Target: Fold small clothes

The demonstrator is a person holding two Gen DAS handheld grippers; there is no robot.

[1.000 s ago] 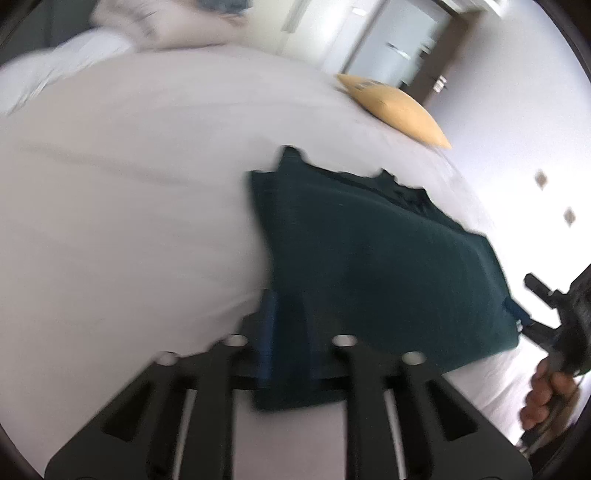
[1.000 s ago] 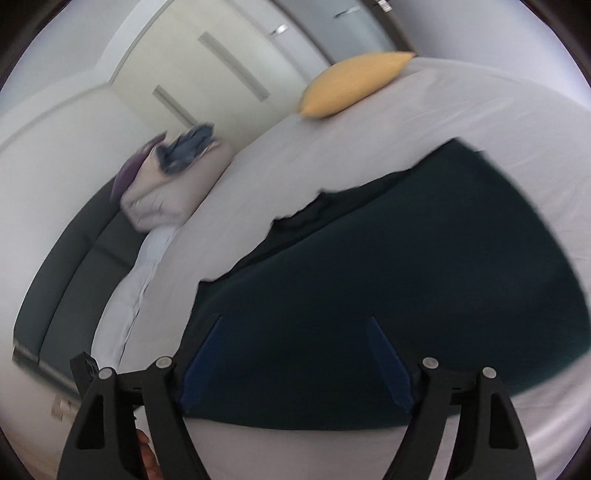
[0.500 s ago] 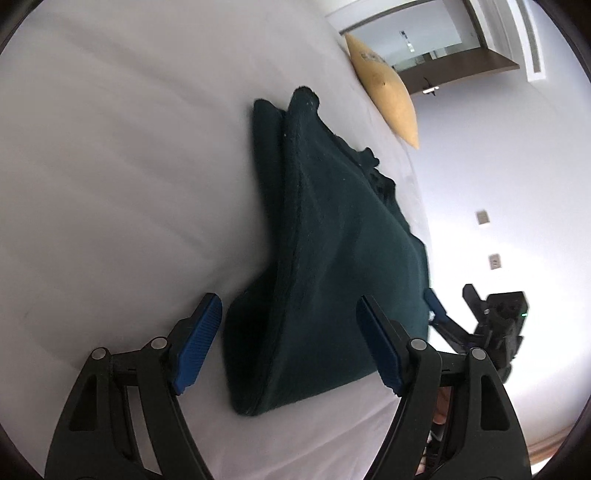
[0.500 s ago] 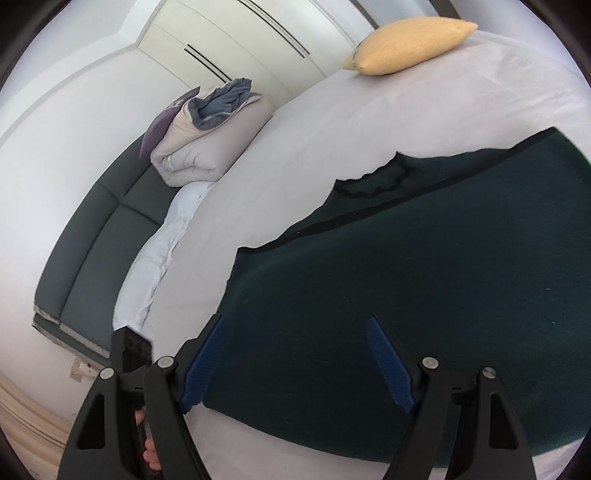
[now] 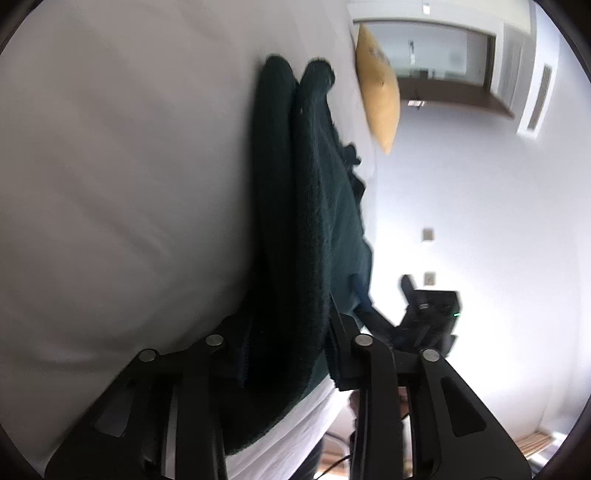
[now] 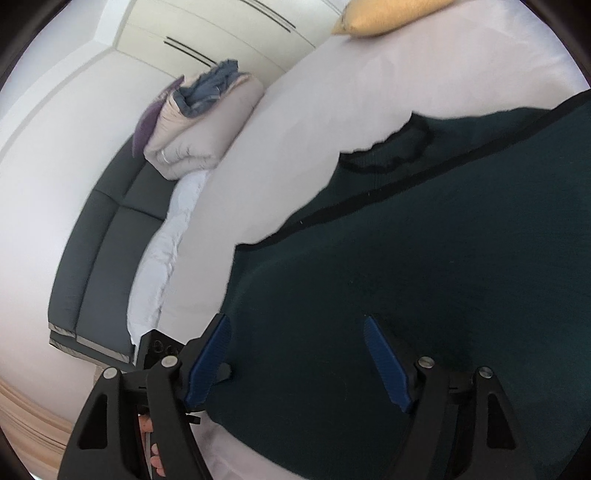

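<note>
Left wrist view: your left gripper (image 5: 286, 354) has just been closing and its jaws now pinch the near edge of the green garment (image 5: 314, 206), which runs lengthwise away across the bed (image 5: 122, 177). Right wrist view: your right gripper (image 6: 295, 360) hovers spread over that cloth, gripping nothing.

Bedroom: bed (image 6: 332, 110), pillow (image 5: 380, 92), folded duvet (image 6: 207, 136), wardrobe (image 6: 221, 33)

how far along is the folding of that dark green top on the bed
Done: the dark green top lies doubled on the bed. In hand: the left gripper has just closed on its near edge, while the right gripper hovers open over it. Left: the next fold.
</note>
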